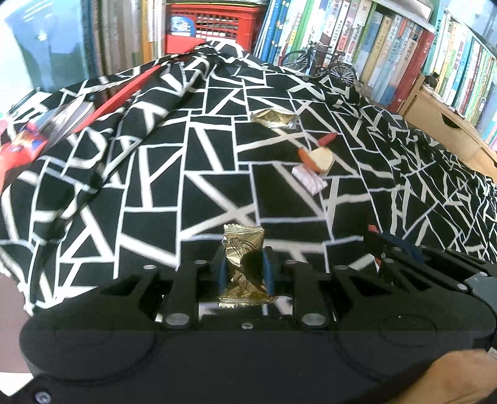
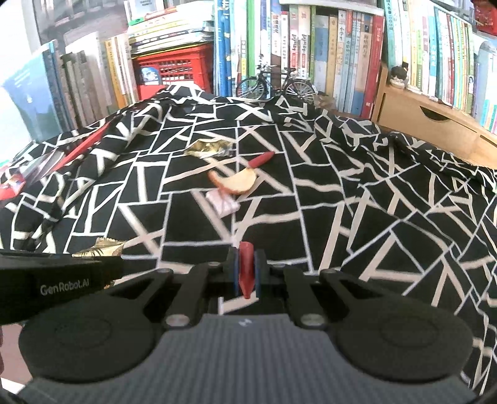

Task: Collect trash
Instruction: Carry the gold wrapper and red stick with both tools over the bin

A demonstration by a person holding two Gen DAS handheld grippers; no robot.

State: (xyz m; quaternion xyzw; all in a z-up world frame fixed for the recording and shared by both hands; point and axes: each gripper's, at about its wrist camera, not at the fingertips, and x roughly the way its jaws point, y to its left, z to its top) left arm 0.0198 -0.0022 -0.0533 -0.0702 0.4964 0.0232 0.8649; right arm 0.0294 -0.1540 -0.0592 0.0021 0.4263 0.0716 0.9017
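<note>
Between the blue pads of the left gripper (image 1: 243,270) stands a crinkled gold wrapper (image 1: 243,264), upright, its sealed ends sticking out above and below the jaws, which are closed tight on it. Just to its right, the right gripper (image 2: 247,272) is likewise clamped, pinching a thin red apple peel strip (image 2: 246,268) held on edge between its pads. Both hang low over a black cloth with white lines (image 1: 174,174) that covers the surface. Farther out on the cloth lie a small white wrapper (image 1: 309,179), touching it a bitten apple slice (image 1: 320,158) with red skin, then another red peel piece (image 1: 328,139), and beyond them a flattened gold foil wrapper (image 1: 275,119). At the back stand a model bicycle (image 1: 320,63), a red crate (image 1: 214,26) and shelves of books (image 1: 388,52).
</note>
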